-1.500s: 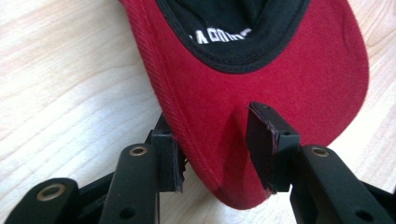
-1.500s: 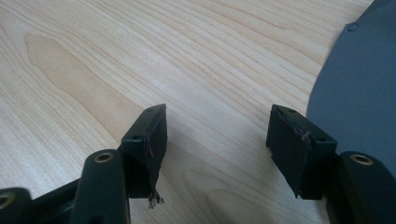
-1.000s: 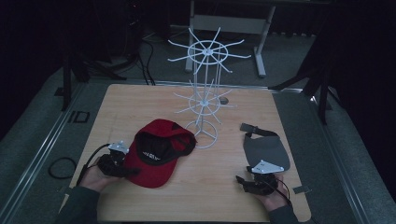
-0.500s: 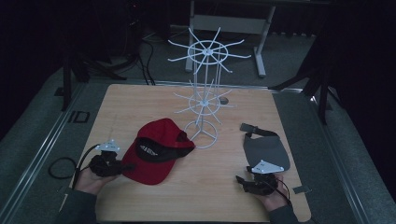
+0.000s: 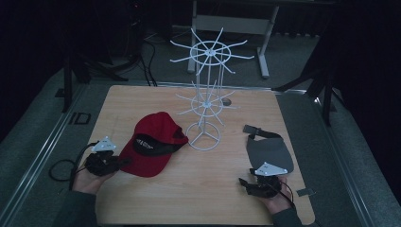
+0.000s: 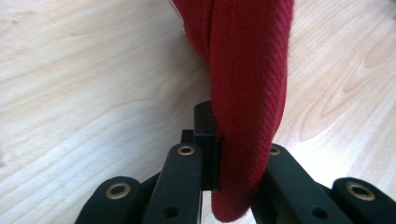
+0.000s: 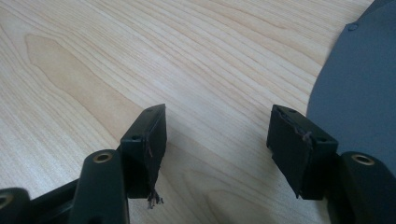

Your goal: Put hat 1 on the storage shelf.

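Right finger behind red cap (image 6: pixel 247 93)

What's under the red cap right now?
Bare wooden table shows around the red cap, whose brim edge is pinched in the left claw. The cap's dark inside faces up; what lies beneath its crown is covered.
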